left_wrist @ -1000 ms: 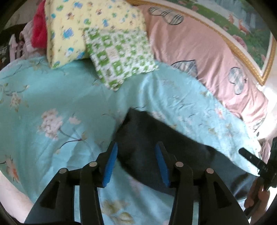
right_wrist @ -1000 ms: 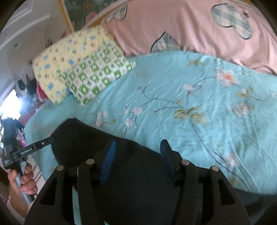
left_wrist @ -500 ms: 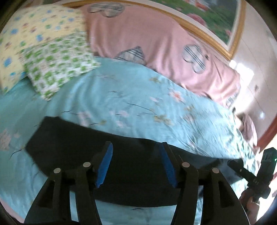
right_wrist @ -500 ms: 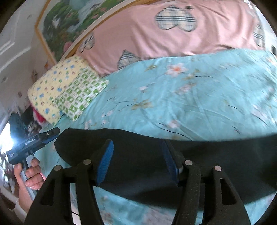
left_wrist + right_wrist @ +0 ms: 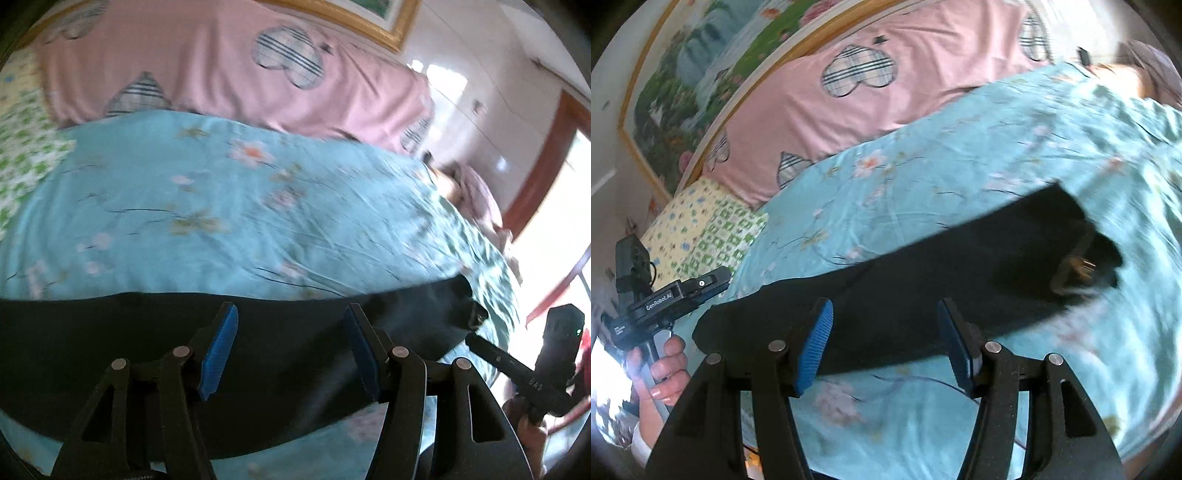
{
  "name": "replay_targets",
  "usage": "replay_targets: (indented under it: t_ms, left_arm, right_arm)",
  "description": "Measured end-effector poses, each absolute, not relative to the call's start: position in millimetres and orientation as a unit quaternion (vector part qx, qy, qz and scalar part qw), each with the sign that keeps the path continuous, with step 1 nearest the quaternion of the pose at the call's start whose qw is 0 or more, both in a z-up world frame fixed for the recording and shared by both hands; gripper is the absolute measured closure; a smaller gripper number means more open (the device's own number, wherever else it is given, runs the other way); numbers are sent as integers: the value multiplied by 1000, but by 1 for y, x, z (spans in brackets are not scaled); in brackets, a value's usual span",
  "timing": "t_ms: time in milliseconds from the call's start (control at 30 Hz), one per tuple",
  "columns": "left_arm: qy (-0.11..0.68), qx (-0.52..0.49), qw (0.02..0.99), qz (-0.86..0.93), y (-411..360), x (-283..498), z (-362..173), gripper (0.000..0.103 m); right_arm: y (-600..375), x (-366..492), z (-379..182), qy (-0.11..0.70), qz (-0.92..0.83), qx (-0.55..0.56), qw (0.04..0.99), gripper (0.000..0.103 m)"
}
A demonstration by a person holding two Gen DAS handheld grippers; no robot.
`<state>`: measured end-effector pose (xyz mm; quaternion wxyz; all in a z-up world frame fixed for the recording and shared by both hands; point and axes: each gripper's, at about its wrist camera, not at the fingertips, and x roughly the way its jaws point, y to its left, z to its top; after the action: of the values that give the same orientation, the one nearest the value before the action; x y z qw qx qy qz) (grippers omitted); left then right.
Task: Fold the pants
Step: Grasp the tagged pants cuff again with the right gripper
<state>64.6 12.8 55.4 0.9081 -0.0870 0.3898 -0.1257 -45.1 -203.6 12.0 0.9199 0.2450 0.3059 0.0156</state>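
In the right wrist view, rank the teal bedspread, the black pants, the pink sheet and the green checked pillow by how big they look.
1. teal bedspread
2. black pants and pink sheet: too close to rank, and the pants lie nearer the camera
3. green checked pillow

Bed cover: turquoise floral sheet [image 5: 229, 206], wrinkled, spans most of both views.
Bolster: long pink pillow [image 5: 886, 96] with plaid hearts, along sheet's far edge.
Small pillows: yellow floral pillow [image 5: 670, 225] and green-checked pillow [image 5: 720, 240], touching, at left end of the pink one.
Wall: gold-framed landscape painting [image 5: 690, 85] above the pillows.
Right side: reddish wooden door frame [image 5: 543, 162].
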Motion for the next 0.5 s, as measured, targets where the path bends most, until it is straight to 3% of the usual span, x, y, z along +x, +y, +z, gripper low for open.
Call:
replay_targets:
  t_ms: [500]
  left_arm:
    - [447, 0, 854, -265, -110, 131, 31, 39]
  right_arm:
    - [-271, -91, -3, 282, -70, 320, 902, 43]
